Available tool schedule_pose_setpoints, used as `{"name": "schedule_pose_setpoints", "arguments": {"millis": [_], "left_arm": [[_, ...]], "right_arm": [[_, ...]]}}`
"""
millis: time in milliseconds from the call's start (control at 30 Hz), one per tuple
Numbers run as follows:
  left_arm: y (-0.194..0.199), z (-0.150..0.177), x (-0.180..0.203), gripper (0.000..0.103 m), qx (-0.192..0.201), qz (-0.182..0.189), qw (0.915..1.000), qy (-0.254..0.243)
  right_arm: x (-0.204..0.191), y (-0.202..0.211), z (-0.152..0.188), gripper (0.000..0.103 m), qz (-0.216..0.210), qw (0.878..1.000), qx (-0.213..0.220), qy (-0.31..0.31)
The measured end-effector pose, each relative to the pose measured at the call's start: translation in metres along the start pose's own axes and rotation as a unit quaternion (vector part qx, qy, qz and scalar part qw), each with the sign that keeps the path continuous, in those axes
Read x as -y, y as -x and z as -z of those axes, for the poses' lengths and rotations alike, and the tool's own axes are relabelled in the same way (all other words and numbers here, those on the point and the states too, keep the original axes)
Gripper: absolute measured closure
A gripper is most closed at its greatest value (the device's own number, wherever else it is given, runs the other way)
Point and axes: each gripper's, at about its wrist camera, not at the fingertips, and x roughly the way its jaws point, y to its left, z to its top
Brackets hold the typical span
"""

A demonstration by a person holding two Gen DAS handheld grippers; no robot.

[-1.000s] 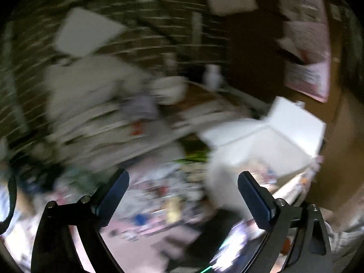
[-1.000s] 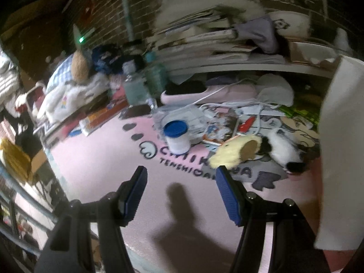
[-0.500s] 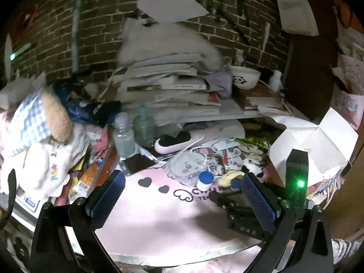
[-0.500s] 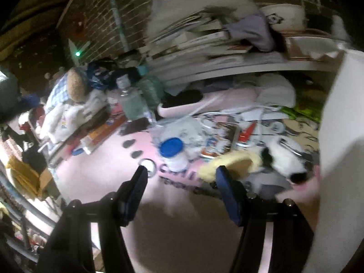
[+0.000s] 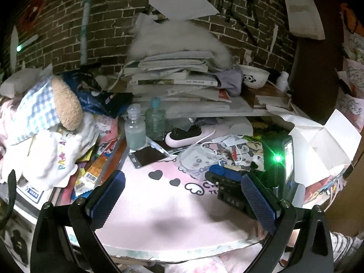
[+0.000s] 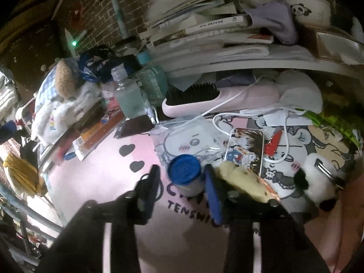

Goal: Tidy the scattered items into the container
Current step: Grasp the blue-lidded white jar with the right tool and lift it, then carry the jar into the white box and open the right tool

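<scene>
The right gripper (image 6: pixel 182 179) is seen low in the middle of the right wrist view, and its jaws have just been closing around a small jar with a blue lid (image 6: pixel 184 172). The jar sits between the two pads, but a thin gap can be seen on the left side, so it is probably not squeezed yet. The jar stands upright on the pink mat (image 6: pixel 95 159) of the bench, just beside a yellow fluffy toy (image 6: pixel 241 179), so it is reached from the front, where there is room. The left gripper (image 5: pixel 182 202) is held over the bare pink mat with its jaws wide and nothing in them, likely kept out of the way. The white box (image 5: pixel 318 150), probably the container, waits open at the right of the left wrist view.
</scene>
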Motion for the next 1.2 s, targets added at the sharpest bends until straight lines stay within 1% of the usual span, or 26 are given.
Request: {"name": "schedule_pose_setpoints", "arguments": {"millis": [133,233,333,433,500,633,733,800,900,967,1033,1200], "left_arm": [[-0.003,0.002,-0.002,0.001,-0.003,0.000,1.0000,0.005],[-0.005,0.004,-0.004,0.001,-0.007,-0.005,1.0000,0.005],[-0.006,0.004,-0.006,0.001,-0.009,-0.010,0.9999,0.011],[-0.005,0.004,-0.006,0.001,-0.008,-0.009,0.9999,0.012],[-0.005,0.004,-0.005,0.001,-0.009,-0.009,0.9999,0.008],[-0.006,0.004,-0.001,0.001,-0.011,-0.005,0.9999,-0.002],[-0.008,0.004,0.003,0.001,-0.013,-0.003,0.9999,-0.006],[-0.008,0.003,0.006,0.001,-0.013,0.000,0.9999,-0.006],[-0.010,0.002,0.012,0.001,-0.014,0.004,0.9998,-0.011],[-0.012,0.002,0.017,0.001,-0.015,0.006,0.9997,-0.018],[-0.013,0.002,0.022,0.001,-0.017,0.006,0.9996,-0.022],[-0.016,0.002,0.030,0.001,-0.024,0.005,0.9991,-0.034]], "right_arm": [[-0.004,0.002,0.001,0.074,0.005,1.000,0.003,0.010],[-0.014,0.018,0.004,0.074,-0.004,1.000,0.018,0.022],[-0.028,0.044,0.003,0.074,-0.035,0.998,0.034,0.038],[-0.036,0.079,-0.004,0.074,-0.050,0.995,0.063,0.054],[-0.034,0.103,-0.009,0.074,-0.054,0.994,0.078,0.059],[-0.008,0.152,-0.018,0.074,-0.031,0.992,0.104,0.064],[0.027,0.185,-0.028,0.074,0.005,0.993,0.111,0.046],[0.051,0.202,-0.033,0.074,0.039,0.993,0.106,0.042],[0.081,0.216,-0.037,0.074,0.086,0.991,0.090,0.040],[0.100,0.219,-0.038,0.074,0.097,0.993,0.066,0.031],[0.115,0.216,-0.036,0.074,0.099,0.994,0.040,0.024],[0.132,0.193,-0.028,0.074,0.106,0.994,-0.028,0.026]]}}
